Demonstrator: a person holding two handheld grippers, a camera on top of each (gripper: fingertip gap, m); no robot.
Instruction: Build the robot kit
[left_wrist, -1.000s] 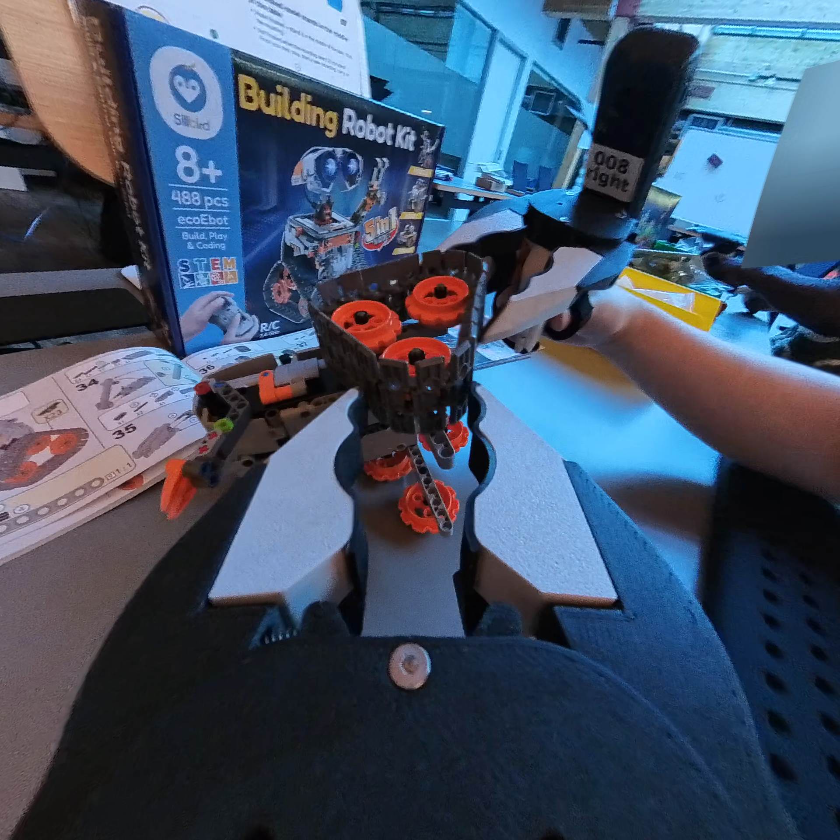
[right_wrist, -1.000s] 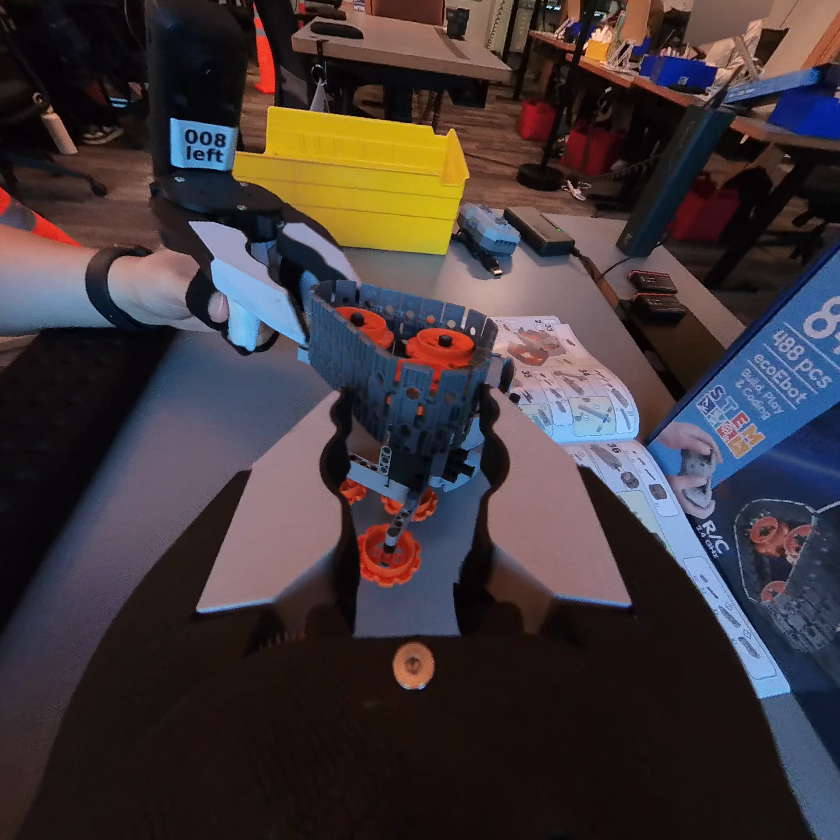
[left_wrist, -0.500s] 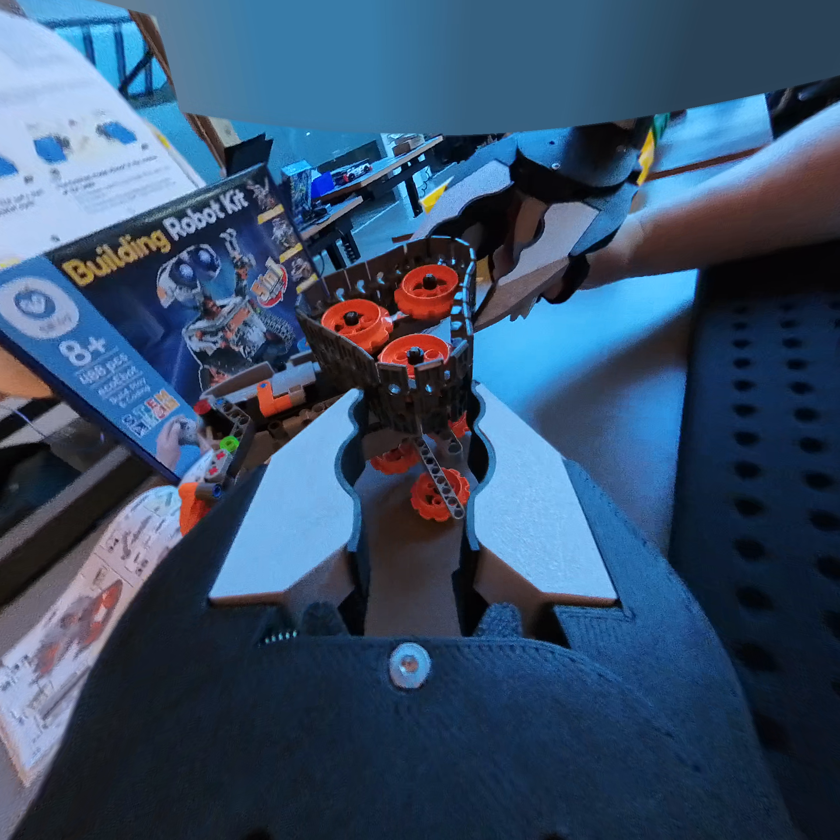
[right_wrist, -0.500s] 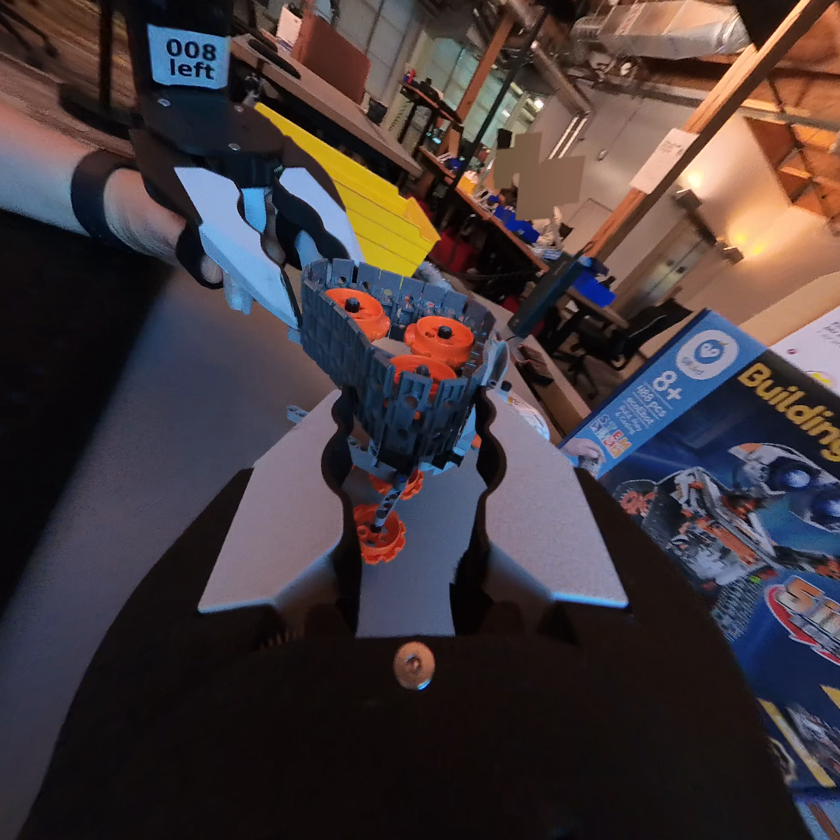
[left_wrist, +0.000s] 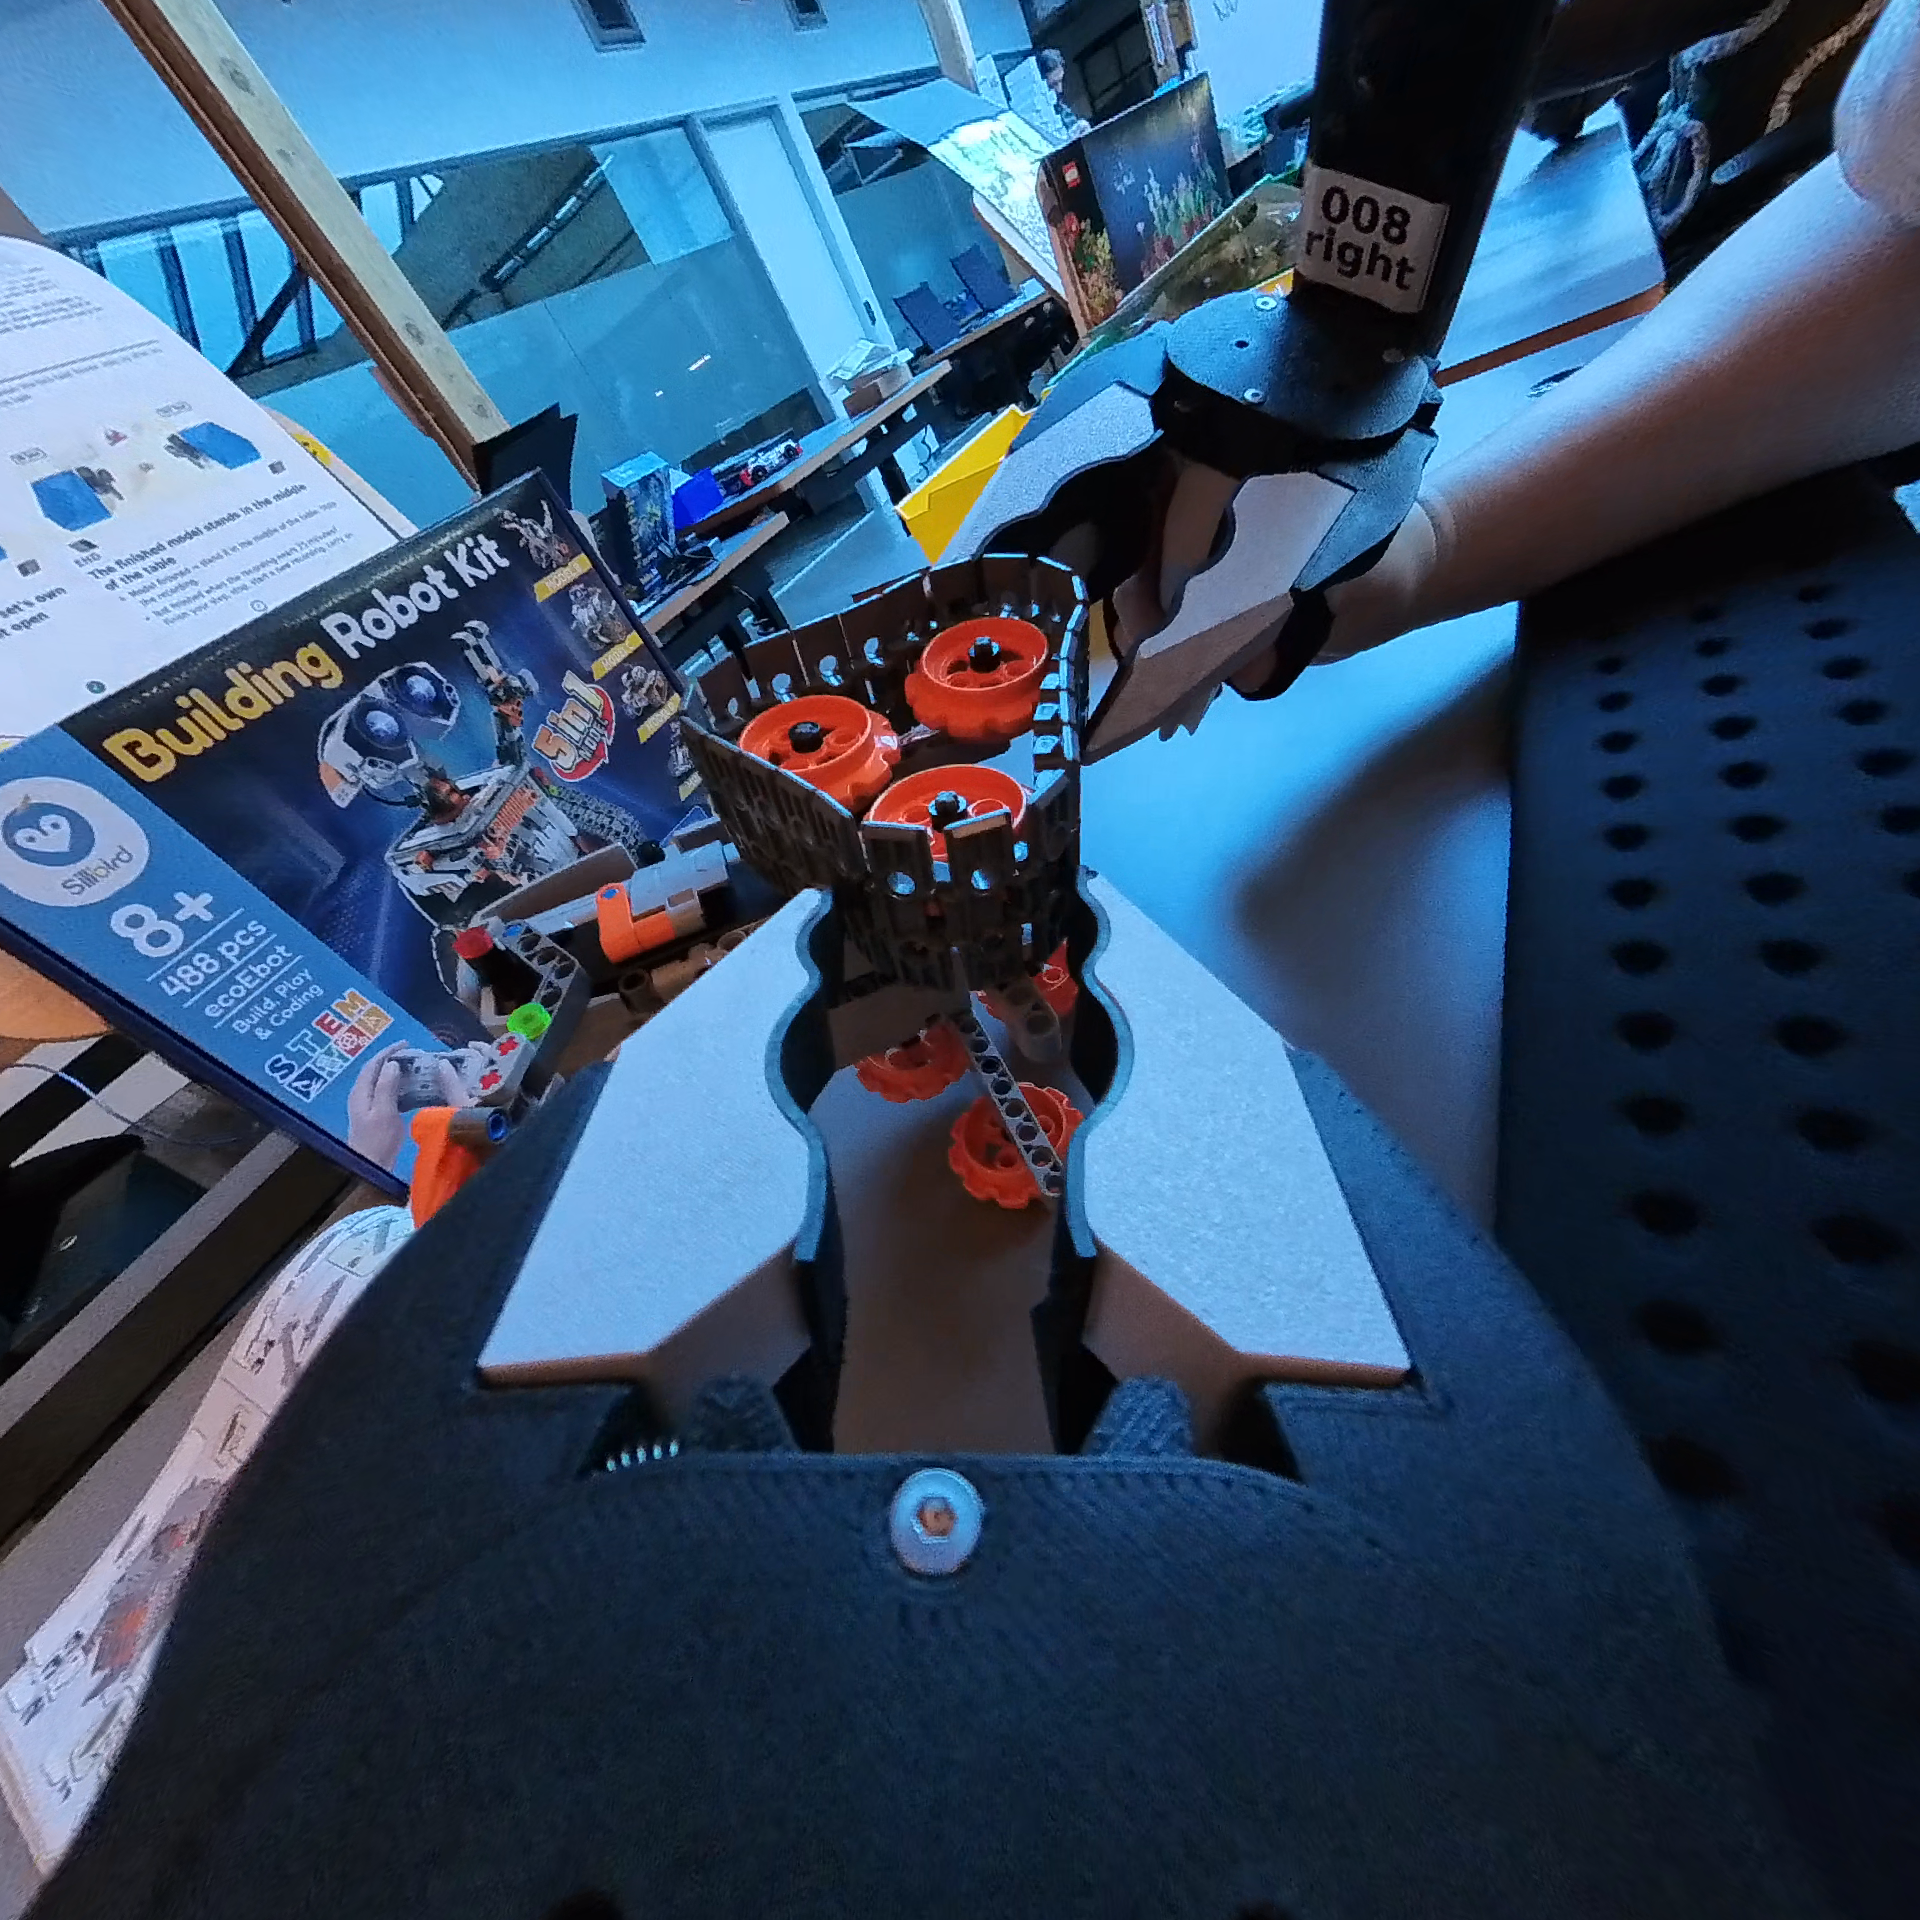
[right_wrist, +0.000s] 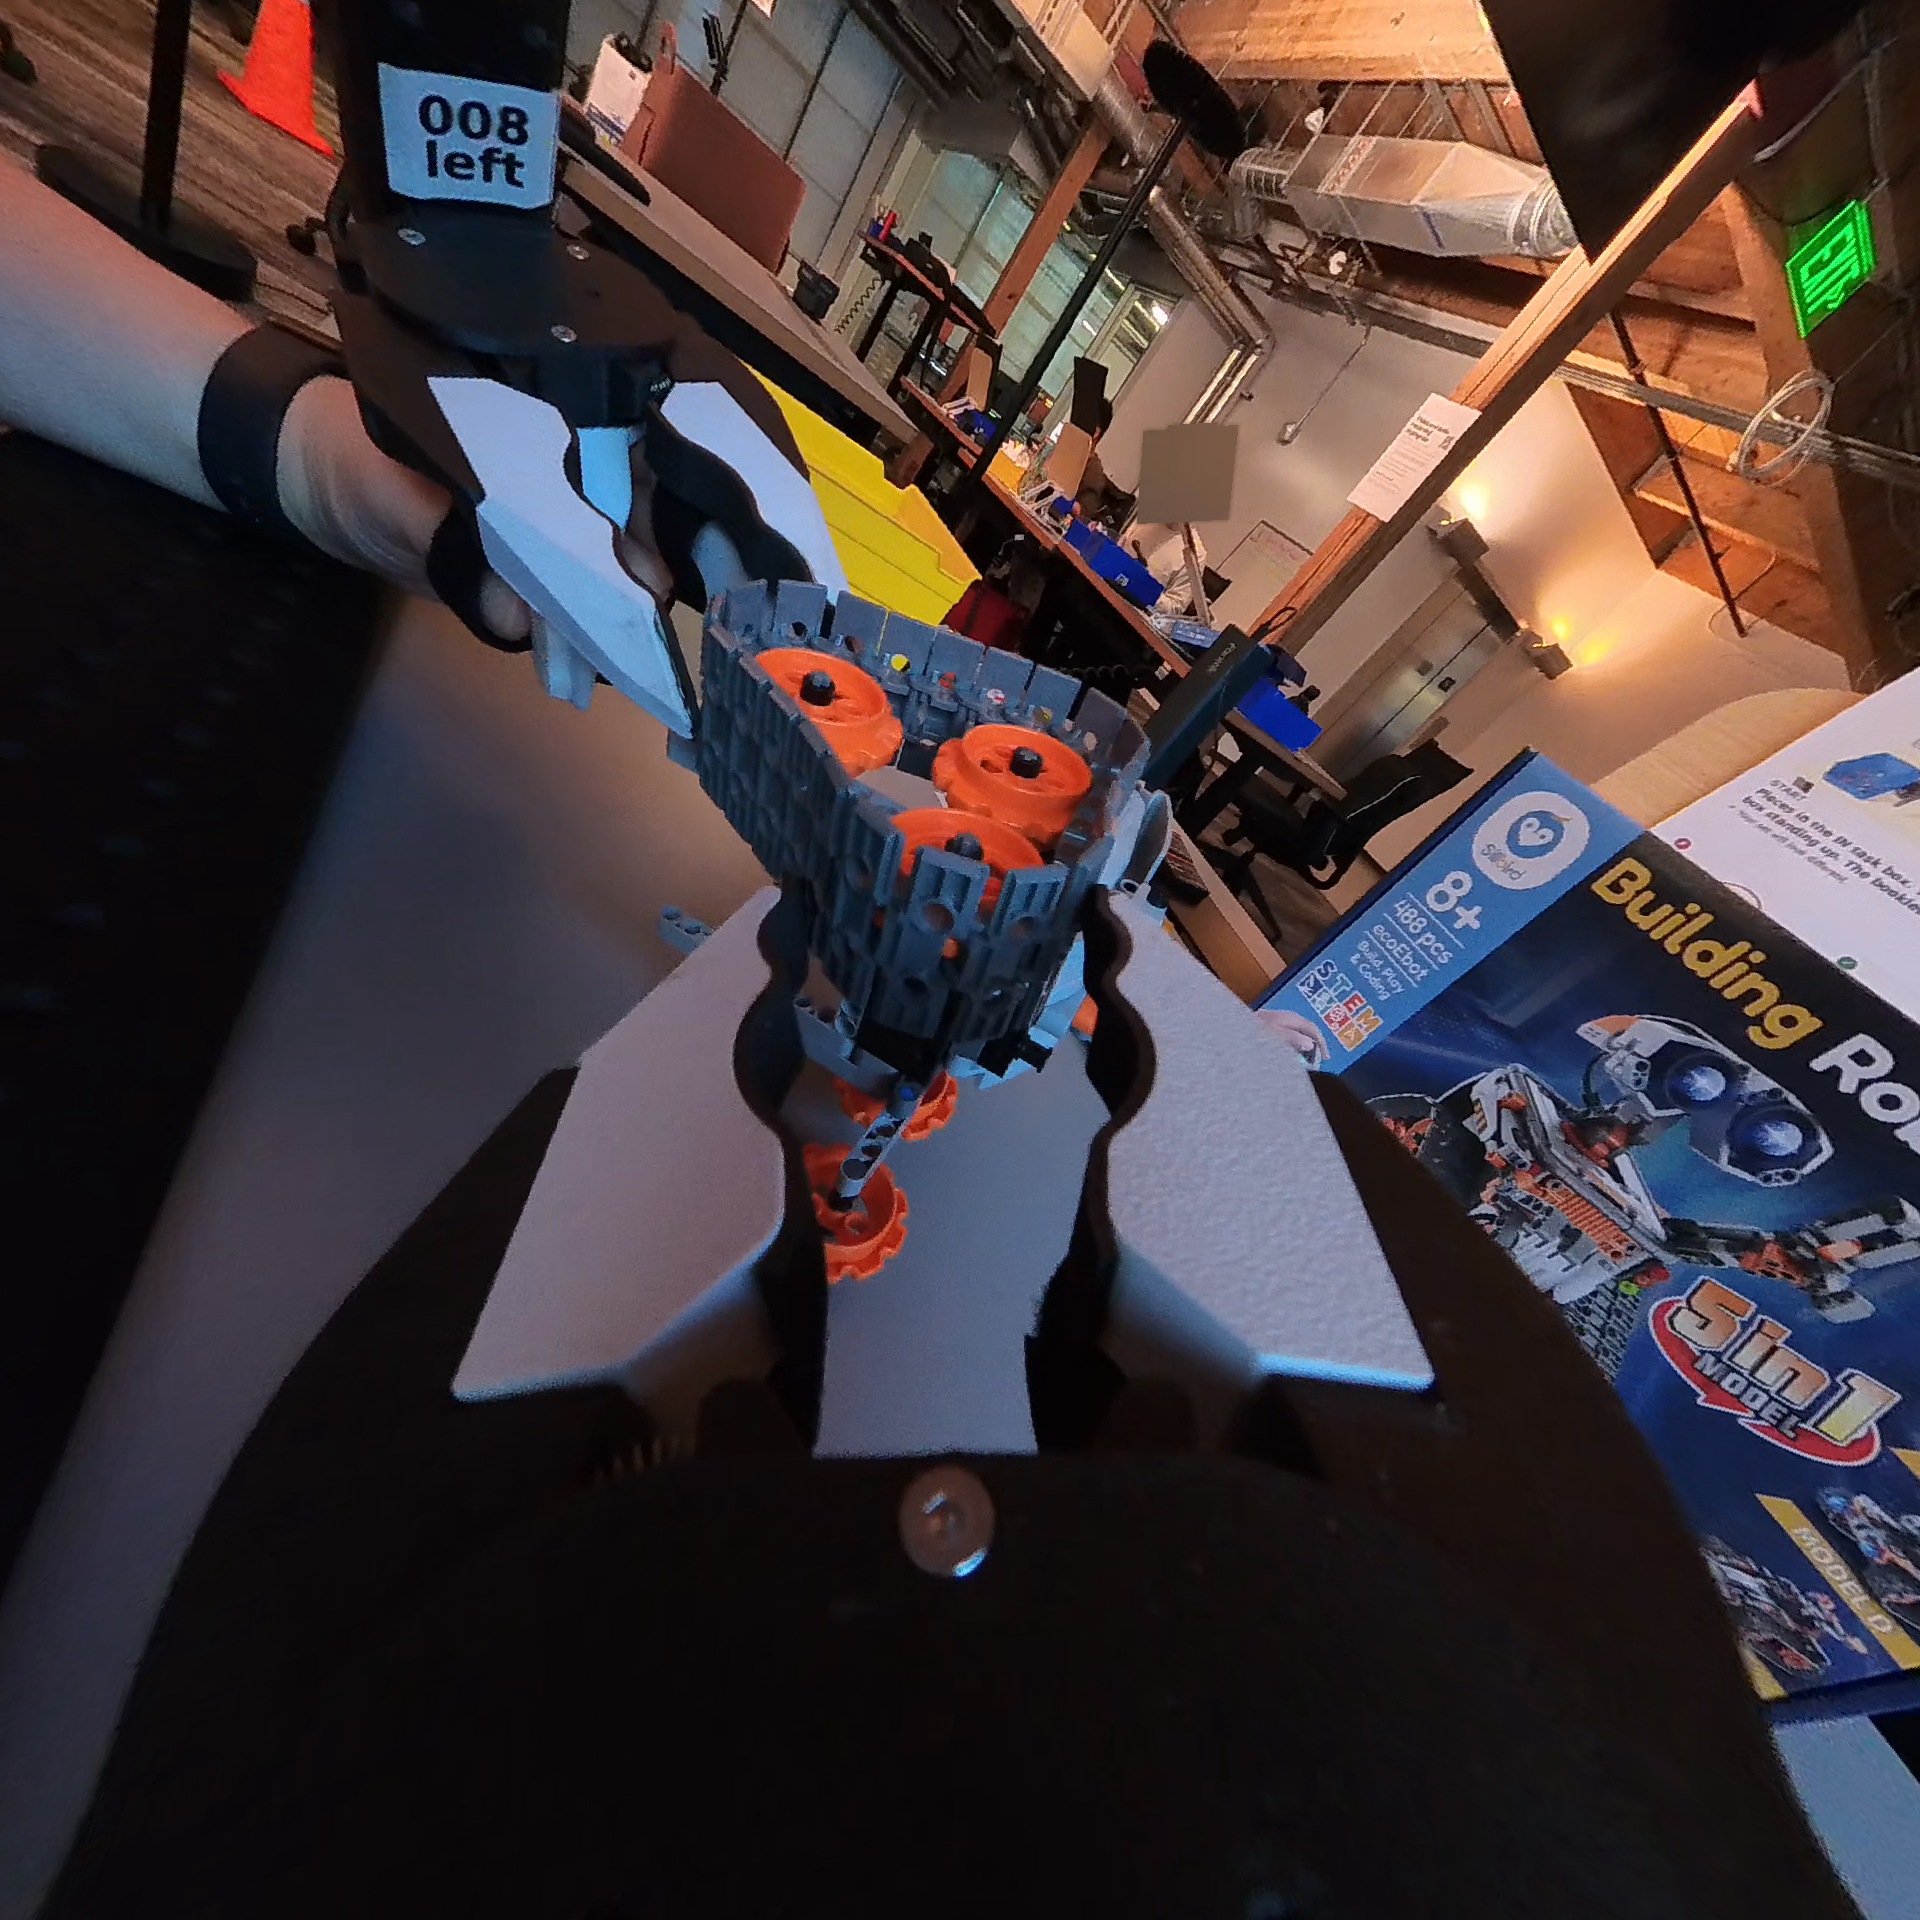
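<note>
The left gripper (left_wrist: 945, 971) pinches the lower end of a grey tracked assembly (left_wrist: 914, 769) between its fingers; the right gripper (right_wrist: 940, 966) clamps the same piece from the opposite side. The tread loop stands up off the grey table (left_wrist: 1288, 831), flaring upward, three orange wheels (left_wrist: 816, 732) facing up inside. A thin perforated beam (left_wrist: 1003, 1091) with orange gears hangs below. The blue kit box (left_wrist: 312, 831) stands beside it.

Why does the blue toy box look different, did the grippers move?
Yes. The left gripper tilted: the blue cardboard kit box stood upright, now slants.
</note>
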